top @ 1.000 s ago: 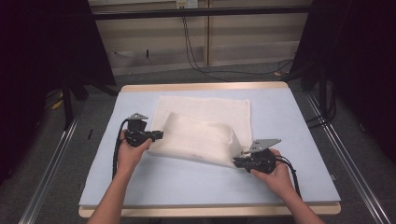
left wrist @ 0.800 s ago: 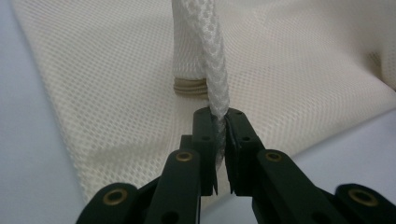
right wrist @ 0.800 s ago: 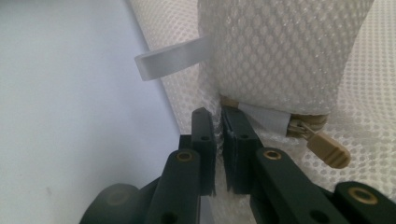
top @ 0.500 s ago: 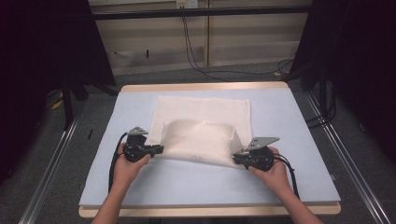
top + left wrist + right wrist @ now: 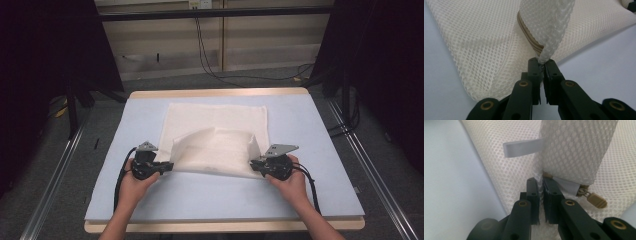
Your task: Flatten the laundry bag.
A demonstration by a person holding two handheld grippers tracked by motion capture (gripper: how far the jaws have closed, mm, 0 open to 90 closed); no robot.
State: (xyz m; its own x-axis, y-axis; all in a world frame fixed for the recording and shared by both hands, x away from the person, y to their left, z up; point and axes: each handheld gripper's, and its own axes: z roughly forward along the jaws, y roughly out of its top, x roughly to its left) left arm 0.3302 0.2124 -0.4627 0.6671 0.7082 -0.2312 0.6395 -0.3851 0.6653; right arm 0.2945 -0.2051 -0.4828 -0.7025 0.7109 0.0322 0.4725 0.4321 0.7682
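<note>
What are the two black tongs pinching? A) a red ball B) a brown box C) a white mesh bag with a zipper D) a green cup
C: the left tongs and the right tongs are each shut on a corner of the white mesh bag, folded over on the light blue table.

A white mesh bag (image 5: 215, 142) lies folded between the left gripper (image 5: 167, 167) and right gripper (image 5: 254, 165), each pinching a near corner (the blue table (image 5: 310, 140) lies underneath).
</note>
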